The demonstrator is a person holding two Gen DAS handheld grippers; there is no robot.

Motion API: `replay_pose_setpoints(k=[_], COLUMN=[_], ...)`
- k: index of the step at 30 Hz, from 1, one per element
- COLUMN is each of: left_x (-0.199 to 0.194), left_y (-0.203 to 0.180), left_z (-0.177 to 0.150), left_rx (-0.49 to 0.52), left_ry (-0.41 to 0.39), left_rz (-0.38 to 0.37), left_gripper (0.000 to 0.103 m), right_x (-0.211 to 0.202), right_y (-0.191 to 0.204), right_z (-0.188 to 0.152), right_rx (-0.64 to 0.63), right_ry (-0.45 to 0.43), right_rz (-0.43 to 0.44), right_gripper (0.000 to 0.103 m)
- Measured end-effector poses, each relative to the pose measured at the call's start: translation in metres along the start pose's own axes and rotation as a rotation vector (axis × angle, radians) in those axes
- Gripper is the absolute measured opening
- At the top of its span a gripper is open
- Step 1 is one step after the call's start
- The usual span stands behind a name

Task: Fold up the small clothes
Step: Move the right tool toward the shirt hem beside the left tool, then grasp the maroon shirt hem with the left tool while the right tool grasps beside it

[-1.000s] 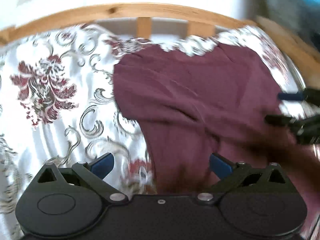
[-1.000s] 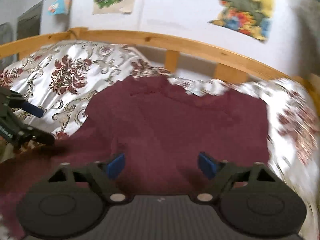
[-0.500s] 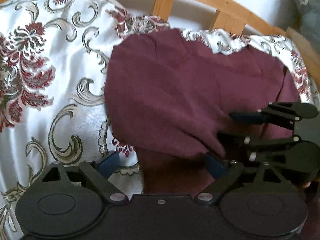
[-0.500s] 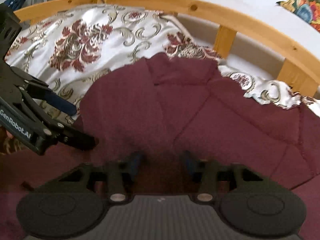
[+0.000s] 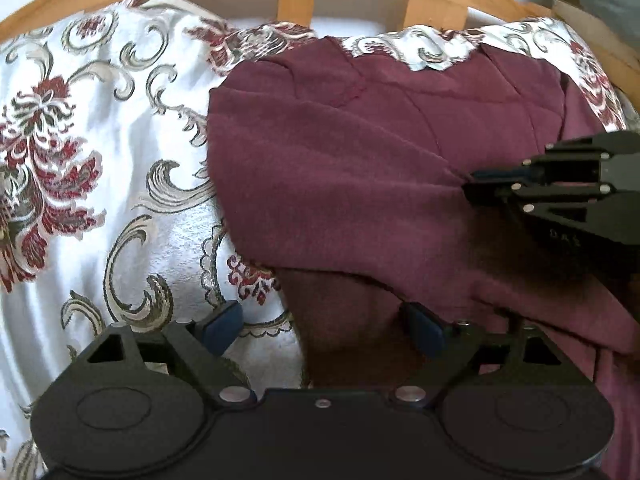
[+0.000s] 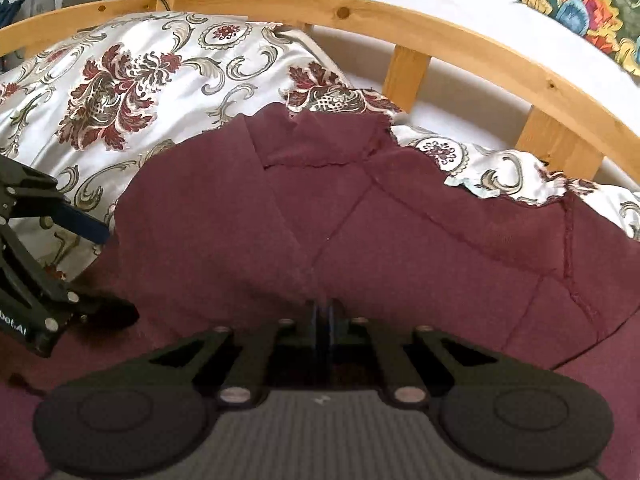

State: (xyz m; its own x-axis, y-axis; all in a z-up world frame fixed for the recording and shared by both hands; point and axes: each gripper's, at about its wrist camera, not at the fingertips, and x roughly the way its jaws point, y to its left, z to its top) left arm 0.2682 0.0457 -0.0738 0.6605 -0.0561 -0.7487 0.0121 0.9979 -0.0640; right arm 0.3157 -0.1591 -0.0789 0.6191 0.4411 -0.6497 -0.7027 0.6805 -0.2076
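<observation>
A maroon garment (image 5: 340, 160) lies spread on the floral bedspread, with a fold of it doubled over near its front. In the left wrist view my left gripper (image 5: 322, 330) hangs over the garment's front left edge. Its jaws are closing; dark fabric lies between the blue pads (image 5: 222, 324), which do not press on it. In the right wrist view my right gripper (image 6: 322, 316) is shut on a pinch of the maroon garment (image 6: 360, 232) near its front middle. The right gripper (image 5: 472, 186) also shows at the right of the left view, and the left gripper (image 6: 120, 276) at the left of the right view.
The satin bedspread (image 5: 100, 160) with red and grey flowers covers the bed to the left and behind. A curved wooden bed rail (image 6: 400, 28) with slats runs along the far side in front of a white wall. A colourful picture (image 6: 592, 12) hangs there.
My right gripper has come down onto the garment and shut on its fabric. The left gripper has moved in to the garment's front left edge and narrowed a little.
</observation>
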Motion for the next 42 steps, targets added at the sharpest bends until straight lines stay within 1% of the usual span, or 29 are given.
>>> replay_pose_setpoints(k=[2,3,5,6,7,8,9,11,13,16,18,20,21,25,26,28,31,32,34,37,39,40,41,42], left_x=[-0.006,-0.011,-0.025,-0.033,-0.042,-0.051,-0.063,-0.084,-0.105,-0.13,-0.146,-0.158,-0.164,-0.18,-0.18,-0.175,-0.165,-0.162,-0.157,-0.153,-0.153,-0.153,-0.153,-0.153], left_y=[0.001,0.003,0.005,0.005,0.003,0.001,-0.003,-0.012,-0.022,-0.035,-0.044,-0.051,-0.055,-0.067,-0.072,-0.082,-0.09,-0.091,-0.09,-0.088,-0.086,-0.085,-0.084,-0.083], left_z=[-0.001,-0.001,-0.004,-0.005,-0.008,-0.011,-0.016,-0.028,-0.044,-0.071,-0.091,-0.109,-0.116,-0.145,-0.153,-0.168,-0.183,-0.185,-0.184,-0.181,-0.181,-0.182,-0.183,-0.184], left_rx=[0.002,-0.009,-0.027,-0.023,-0.009,0.015,0.05,0.125,0.201,0.279,0.327,0.378,0.399,0.505,0.544,0.642,0.745,0.763,0.767,0.758,0.758,0.759,0.763,0.765], left_ry=[0.005,0.008,-0.002,-0.014,-0.027,-0.041,-0.059,-0.089,-0.103,-0.096,-0.093,-0.083,-0.079,-0.068,-0.062,-0.029,-0.017,-0.016,-0.013,-0.015,-0.02,-0.023,-0.026,-0.033], left_rz=[-0.016,-0.029,-0.068,-0.083,-0.09,-0.091,-0.093,-0.103,-0.117,-0.136,-0.144,-0.155,-0.158,-0.166,-0.151,-0.072,0.008,0.029,0.046,0.069,0.082,0.096,0.114,0.124], left_gripper=[0.089,0.09,0.093,0.094,0.096,0.099,0.1,0.102,0.102,0.102,0.102,0.102,0.102,0.102,0.102,0.101,0.1,0.101,0.101,0.101,0.096,0.088,0.086,0.086], right_x=[-0.009,-0.016,-0.036,-0.047,-0.06,-0.071,-0.087,-0.117,-0.15,-0.196,-0.221,-0.239,-0.246,-0.262,-0.264,-0.264,-0.256,-0.251,-0.244,-0.241,-0.24,-0.239,-0.239,-0.239], right_y=[0.001,-0.001,-0.006,-0.007,-0.008,-0.008,-0.008,-0.004,0.003,0.02,0.03,0.039,0.043,0.059,0.062,0.068,0.074,0.076,0.078,0.082,0.084,0.085,0.086,0.087], right_z=[-0.002,-0.004,-0.012,-0.017,-0.025,-0.032,-0.042,-0.061,-0.083,-0.111,-0.128,-0.142,-0.148,-0.169,-0.173,-0.18,-0.185,-0.186,-0.191,-0.193,-0.194,-0.194,-0.194,-0.194], right_rx=[-0.003,-0.002,0.023,0.036,0.047,0.056,0.07,0.089,0.098,0.058,0.025,0.003,-0.006,-0.05,-0.055,-0.063,-0.099,-0.117,-0.145,-0.175,-0.207,-0.222,-0.235,-0.25], right_ry=[0.001,-0.003,-0.014,-0.017,-0.019,-0.018,-0.018,-0.017,-0.017,-0.002,0.011,0.052,0.084,0.166,0.18,0.211,0.269,0.297,0.328,0.322,0.308,0.302,0.296,0.289], right_rz=[-0.019,-0.025,-0.035,-0.038,-0.041,-0.044,-0.046,-0.036,-0.031,-0.035,-0.041,-0.028,-0.025,-0.032,-0.041,-0.074,-0.157,-0.177,-0.194,-0.212,-0.243,-0.264,-0.283,-0.305], right_gripper=[0.029,0.033,0.048,0.051,0.059,0.068,0.072,0.085,0.093,0.101,0.103,0.103,0.103,0.103,0.103,0.103,0.103,0.103,0.103,0.103,0.103,0.103,0.103,0.103])
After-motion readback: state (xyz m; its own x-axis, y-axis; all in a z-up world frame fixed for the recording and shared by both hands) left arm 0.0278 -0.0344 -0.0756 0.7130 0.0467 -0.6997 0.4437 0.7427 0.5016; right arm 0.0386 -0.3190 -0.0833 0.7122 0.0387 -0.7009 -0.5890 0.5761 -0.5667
